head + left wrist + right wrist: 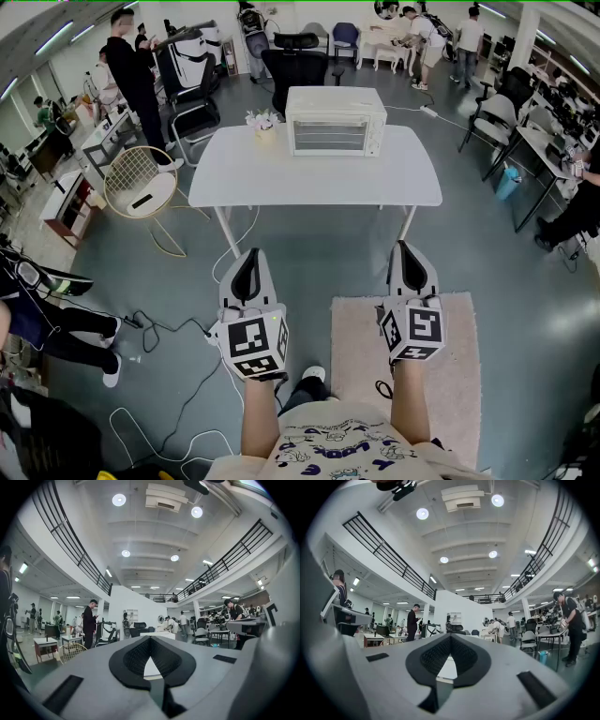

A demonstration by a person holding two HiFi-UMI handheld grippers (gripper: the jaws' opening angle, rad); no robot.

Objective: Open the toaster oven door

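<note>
Though no brand or lettering can be read on it, the toaster oven (336, 121) is a boxy, cream-white case. Its glass door is shut, with horizontal bars showing behind it. It stands toward the far edge of a smooth white table (234, 178), just beside a small pot of flowers (263, 122). Well short of the table, the left gripper (248, 258) and right gripper (411, 251) hold their black, ribbed pads pressed together on nothing. Each bears a cube (251, 342) of black-and-white square markers. A beige rug (361, 347) lies underfoot.
</note>
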